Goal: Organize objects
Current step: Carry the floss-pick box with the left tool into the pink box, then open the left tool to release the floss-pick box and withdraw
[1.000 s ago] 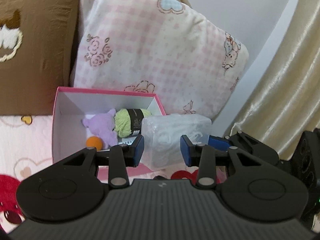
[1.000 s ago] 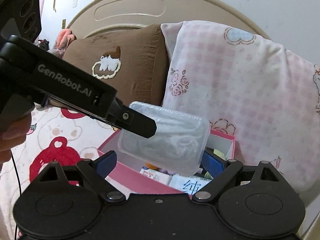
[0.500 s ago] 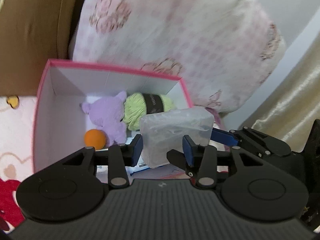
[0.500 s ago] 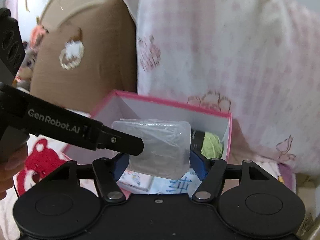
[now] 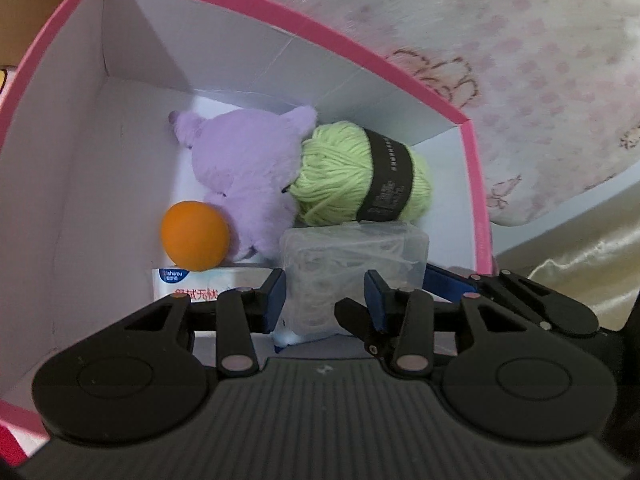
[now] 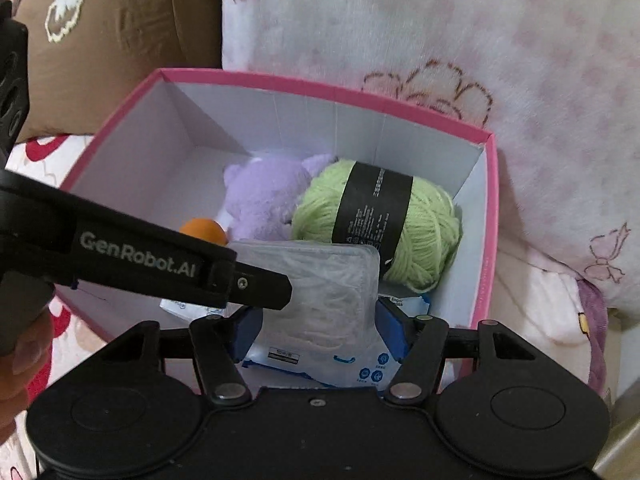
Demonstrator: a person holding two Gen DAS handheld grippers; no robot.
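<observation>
We count one pink box (image 6: 486,216), one plush (image 5: 248,168), one yarn ball (image 5: 340,180), one orange ball (image 5: 195,235). Both left gripper (image 5: 325,295) and right gripper (image 6: 318,326), whose jaws have just been closing, pinch one clear case (image 6: 336,284); its contents are indistinct.

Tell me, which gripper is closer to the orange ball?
Left. The left gripper grips the clear case near the orange ball; the right gripper, jaws just closing onto that case, is on its far side from the ball.

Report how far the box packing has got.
Done: purple plush, green yarn, orange ball and wipes pack lie in the pink box. In hand: both grippers clamp the clear plastic case over it. Left: set down, release.
</observation>
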